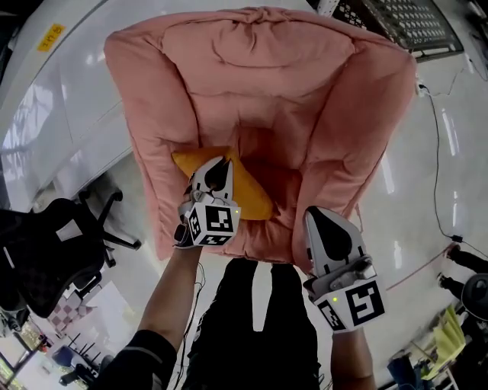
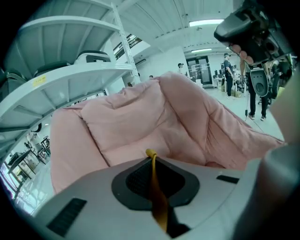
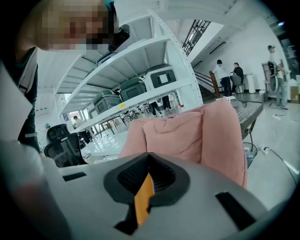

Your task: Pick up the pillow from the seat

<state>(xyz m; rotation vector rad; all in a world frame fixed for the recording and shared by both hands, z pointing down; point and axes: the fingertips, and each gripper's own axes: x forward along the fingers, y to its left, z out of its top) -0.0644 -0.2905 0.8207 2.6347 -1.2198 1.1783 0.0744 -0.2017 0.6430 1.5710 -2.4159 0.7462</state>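
A yellow-orange pillow [image 1: 253, 194] lies on the seat of a big pink padded chair [image 1: 259, 91]. My left gripper [image 1: 216, 174] rests on the pillow's left part and is shut on it. In the left gripper view a fold of the yellow pillow fabric [image 2: 155, 183] is pinched between the jaws, with the pink chair [image 2: 140, 122] beyond. My right gripper [image 1: 319, 217] hovers at the chair's front right corner, apart from the pillow, with its jaws together. In the right gripper view an orange sliver [image 3: 143, 197] shows in the slit of the right gripper [image 3: 149, 157].
A black office chair [image 1: 46, 251] stands on the floor at the left. A white shelf unit [image 1: 46, 99] runs along the back left. A cable [image 1: 438, 167] trails over the glossy floor at the right. A wire grate [image 1: 396, 19] sits behind the chair. People [image 2: 253, 84] stand far off.
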